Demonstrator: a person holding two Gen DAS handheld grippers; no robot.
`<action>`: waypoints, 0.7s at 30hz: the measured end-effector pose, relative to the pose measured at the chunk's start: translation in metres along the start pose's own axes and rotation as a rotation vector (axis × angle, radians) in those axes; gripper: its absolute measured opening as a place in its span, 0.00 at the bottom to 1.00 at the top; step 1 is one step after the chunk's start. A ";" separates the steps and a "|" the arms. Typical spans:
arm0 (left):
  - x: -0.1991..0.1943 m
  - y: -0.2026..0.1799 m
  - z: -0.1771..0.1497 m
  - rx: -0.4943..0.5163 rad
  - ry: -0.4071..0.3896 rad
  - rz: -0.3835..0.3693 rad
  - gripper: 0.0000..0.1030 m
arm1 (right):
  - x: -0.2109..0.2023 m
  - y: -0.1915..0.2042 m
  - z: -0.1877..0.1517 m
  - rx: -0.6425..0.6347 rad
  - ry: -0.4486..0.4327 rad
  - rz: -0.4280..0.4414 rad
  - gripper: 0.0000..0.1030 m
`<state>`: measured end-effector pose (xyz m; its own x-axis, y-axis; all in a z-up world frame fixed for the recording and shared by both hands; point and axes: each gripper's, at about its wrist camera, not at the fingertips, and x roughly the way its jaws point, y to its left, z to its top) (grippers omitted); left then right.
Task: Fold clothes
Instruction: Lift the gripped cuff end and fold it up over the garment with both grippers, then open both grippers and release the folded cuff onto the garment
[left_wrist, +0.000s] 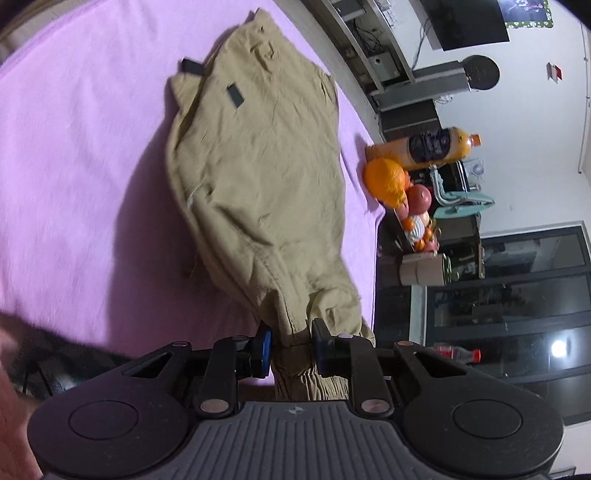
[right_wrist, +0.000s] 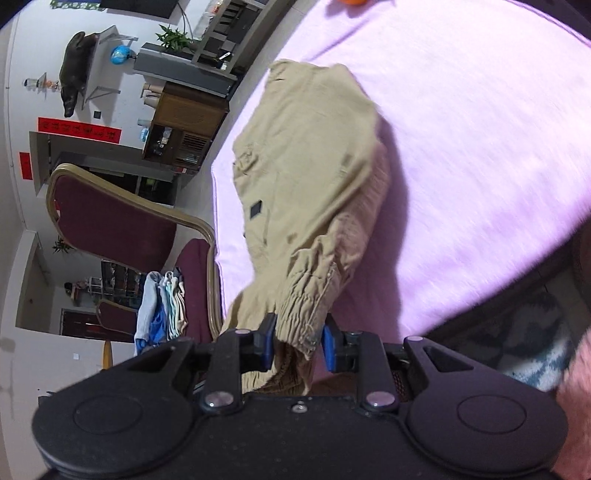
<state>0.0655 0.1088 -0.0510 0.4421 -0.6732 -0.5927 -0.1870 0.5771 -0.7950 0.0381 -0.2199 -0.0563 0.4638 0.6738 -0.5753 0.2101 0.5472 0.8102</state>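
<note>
**A:** What are your grippers doing, starting closest to you?

**B:** I am clamping my left gripper (left_wrist: 291, 347) on the khaki trousers (left_wrist: 258, 177). Its two blue-padded fingers (left_wrist: 264, 349) are pressing in from either side on a bunched, gathered end of the cloth, with only that thickness of fabric keeping them apart. My right gripper (right_wrist: 297, 345) is doing the same with another part of the garment: its fingers (right_wrist: 328, 349) are pinching the ribbed elastic band (right_wrist: 303, 314), and loose cloth is sagging below the pads.

**A:** And the trousers themselves?

**B:** They are trailing away from both grippers onto the pink sheet (left_wrist: 81, 155) that is covering the work surface. The near ends are lifting off it in my grip and throwing a shadow on the pink beneath, while the far portion is lying fairly flat, wrinkled, near the edge of the sheet. A small dark patch (left_wrist: 235, 96) is showing on the upper cloth.

**A:** What is lying beyond them?

**B:** In the left wrist view, an orange-haired doll (left_wrist: 391, 184) and a big orange drink bottle (left_wrist: 424, 146) are sitting just past the trousers at the sheet's edge. Lower down and farther off, a red-capped bottle (left_wrist: 456, 352) is lying in front of dark glass panels. In the right wrist view, a maroon chair with a gold frame (right_wrist: 118, 225) is standing just beside the sheet, and a stack of folded garments (right_wrist: 162, 306) is resting on its seat. Well beyond that, a wooden cabinet (right_wrist: 184, 125) is standing against the white wall.
</note>
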 end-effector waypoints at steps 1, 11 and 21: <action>0.003 -0.002 0.005 -0.008 0.001 0.013 0.20 | 0.003 0.004 0.005 -0.004 -0.006 -0.005 0.24; 0.008 -0.036 0.060 0.098 0.009 0.077 0.37 | 0.031 0.027 0.051 0.014 -0.045 0.003 0.25; 0.026 -0.082 0.132 0.420 -0.023 0.124 0.41 | 0.084 0.056 0.124 0.040 -0.129 0.025 0.52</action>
<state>0.2078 0.1047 0.0159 0.4591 -0.5790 -0.6738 0.1306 0.7942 -0.5935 0.1959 -0.1945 -0.0456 0.5756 0.6157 -0.5381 0.2305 0.5092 0.8292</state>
